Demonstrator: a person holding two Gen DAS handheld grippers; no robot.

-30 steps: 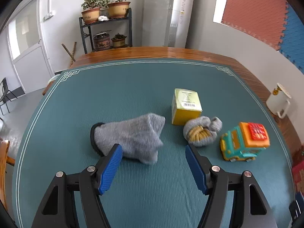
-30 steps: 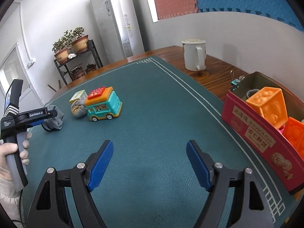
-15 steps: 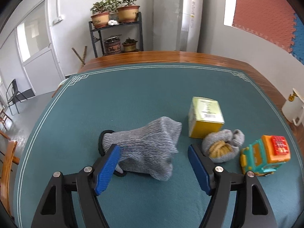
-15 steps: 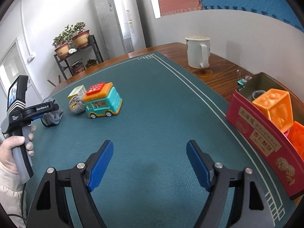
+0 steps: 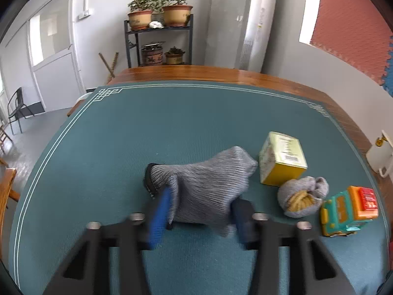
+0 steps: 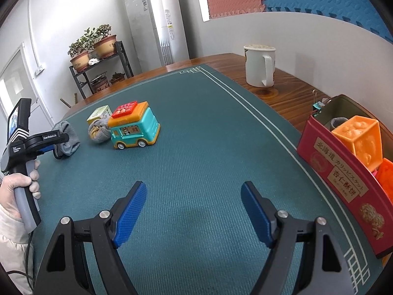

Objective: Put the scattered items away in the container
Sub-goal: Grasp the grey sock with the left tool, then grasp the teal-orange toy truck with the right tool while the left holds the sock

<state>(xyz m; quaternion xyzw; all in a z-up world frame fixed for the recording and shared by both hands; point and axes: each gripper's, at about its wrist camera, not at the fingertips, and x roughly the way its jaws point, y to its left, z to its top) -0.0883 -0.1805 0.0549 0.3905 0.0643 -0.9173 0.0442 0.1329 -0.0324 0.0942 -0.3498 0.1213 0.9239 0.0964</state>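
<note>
A grey sock (image 5: 208, 184) lies on the green mat (image 5: 172, 123), and my left gripper (image 5: 202, 196) is closing on it, with the blurred blue pads touching its near end from both sides. In the right wrist view the left gripper (image 6: 56, 142) meets the same sock (image 6: 68, 140) at far left. Right of it lie a rolled sock ball (image 5: 302, 196), a yellow box (image 5: 282, 162) and a teal and orange toy van (image 5: 348, 209). My right gripper (image 6: 194, 188) hangs open over bare mat. The red container (image 6: 343, 184) at right holds an orange cube (image 6: 358, 137).
A white mug (image 6: 260, 66) stands on the wooden table edge behind the container, with a binder clip (image 6: 318, 104) near it. A person's gloved hand (image 6: 19, 184) holds the left gripper's handle. A plant shelf and a tall white unit stand beyond the table.
My left gripper has moved forward and down over the grey sock, and its jaws have closed in from wide apart onto the fabric. The right gripper has stayed where it was.
</note>
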